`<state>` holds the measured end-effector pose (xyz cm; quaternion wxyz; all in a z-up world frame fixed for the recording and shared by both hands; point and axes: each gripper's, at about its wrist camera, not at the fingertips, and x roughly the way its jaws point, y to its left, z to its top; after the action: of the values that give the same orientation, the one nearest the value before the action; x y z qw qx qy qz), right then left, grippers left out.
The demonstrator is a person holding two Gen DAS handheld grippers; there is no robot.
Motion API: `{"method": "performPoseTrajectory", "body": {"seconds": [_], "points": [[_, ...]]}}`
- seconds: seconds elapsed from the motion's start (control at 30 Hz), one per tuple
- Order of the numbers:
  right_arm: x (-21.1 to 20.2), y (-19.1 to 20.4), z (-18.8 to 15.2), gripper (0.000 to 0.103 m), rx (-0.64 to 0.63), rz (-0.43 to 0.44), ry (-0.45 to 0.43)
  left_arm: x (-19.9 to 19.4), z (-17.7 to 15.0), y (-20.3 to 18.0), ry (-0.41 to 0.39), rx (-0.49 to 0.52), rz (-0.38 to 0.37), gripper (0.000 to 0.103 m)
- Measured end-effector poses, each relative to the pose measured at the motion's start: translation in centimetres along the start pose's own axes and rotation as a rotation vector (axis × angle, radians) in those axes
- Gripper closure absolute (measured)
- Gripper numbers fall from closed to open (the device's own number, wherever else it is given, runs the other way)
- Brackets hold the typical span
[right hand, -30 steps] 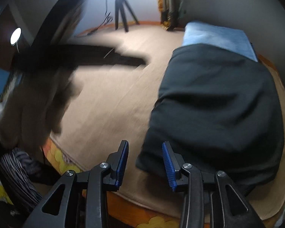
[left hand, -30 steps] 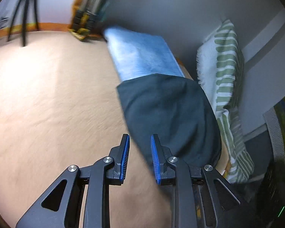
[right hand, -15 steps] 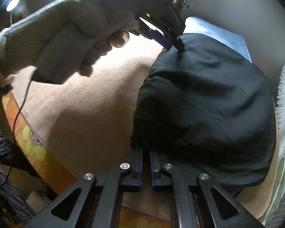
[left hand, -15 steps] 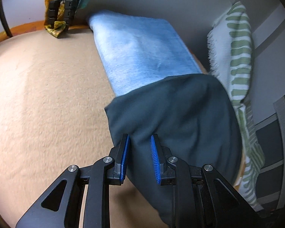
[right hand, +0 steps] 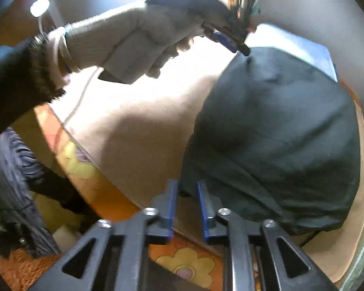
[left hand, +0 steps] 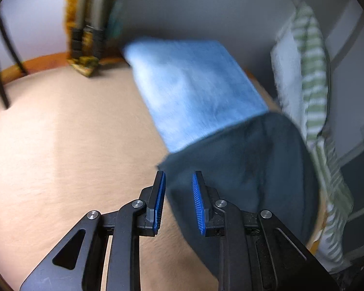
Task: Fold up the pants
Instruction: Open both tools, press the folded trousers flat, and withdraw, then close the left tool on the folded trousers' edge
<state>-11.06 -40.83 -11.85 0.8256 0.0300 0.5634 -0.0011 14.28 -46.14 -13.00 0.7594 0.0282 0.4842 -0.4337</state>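
On the bed: a tan, short-napped blanket [left hand: 68, 140] covers it, grey wall behind.
Pants: the dark, soft pants [right hand: 274, 135] lie folded at the blanket's right side, overlapping a blue towel [left hand: 194, 84].
Pillow: striped green and white [left hand: 308, 77], upright against the wall.
Left gripper [left hand: 178, 177]: narrow gap, fingers straddling the pants' corner, pads apart from it.
Right gripper [right hand: 185, 185]: jaws opening at the pants' near edge, nothing pinched.

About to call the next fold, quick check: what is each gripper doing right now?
Left gripper: jaws slightly apart over the corner of the dark pants, gripping nothing.
Right gripper: jaws opening at the pants' near corner, pads off the cloth.
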Motion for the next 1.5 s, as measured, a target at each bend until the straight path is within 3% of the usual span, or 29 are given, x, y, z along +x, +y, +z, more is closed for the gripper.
{"method": "performPoseTrajectory", "body": {"seconds": [0.03,0.17,0.23,0.33,0.4,0.5,0.57,0.67,0.83,0.9,1.17,1.5], "points": [[-0.8,-0.4,-0.1,0.071,0.01,0.001,-0.021,-0.9,0.1,0.4,-0.017,-0.02,-0.002,0.082],[-3.8,-3.3,-0.4,0.07,0.098,0.014,-0.115,-4.1,-1.2,1.4,-0.057,-0.067,-0.028,0.082],[-4.9,-5.8,-0.2,0.068,0.165,0.021,-0.157,-4.6,-2.1,1.2,-0.049,-0.073,-0.043,0.066],[-6.6,-9.3,-0.9,0.061,0.251,0.03,-0.229,-5.0,-3.8,0.3,-0.037,-0.08,-0.069,0.064],[-7.7,-11.7,-1.3,0.047,0.309,0.014,-0.28,-5.0,-4.7,-0.5,-0.03,-0.095,-0.09,0.064],[-8.5,-14.4,-1.9,0.028,0.359,0.004,-0.304,-4.6,-5.5,-1.8,-0.021,-0.113,-0.114,0.052],[-8.3,-17.0,-1.7,0.022,0.388,0.014,-0.294,-4.2,-6.1,-2.6,-0.003,-0.122,-0.131,0.049],[-7.5,-20.2,-1.2,0.021,0.446,0.031,-0.278,-3.6,-6.5,-3.1,0.02,-0.143,-0.138,0.047],[-4.7,-25.1,-0.2,0.018,0.553,0.156,-0.246,-2.6,-6.9,-2.9,0.038,-0.196,-0.133,0.047],[-3.5,-26.3,0.3,0.018,0.567,0.16,-0.217,-2.3,-6.8,-2.7,0.041,-0.211,-0.134,0.047],[0.8,-29.1,1.7,0.018,0.568,0.193,-0.173,-0.5,-7.1,-2.2,0.069,-0.233,-0.128,0.047],[3.4,-30.7,1.5,0.018,0.557,0.333,-0.167,0.8,-7.1,-2.0,0.058,-0.251,-0.166,0.047]]}}
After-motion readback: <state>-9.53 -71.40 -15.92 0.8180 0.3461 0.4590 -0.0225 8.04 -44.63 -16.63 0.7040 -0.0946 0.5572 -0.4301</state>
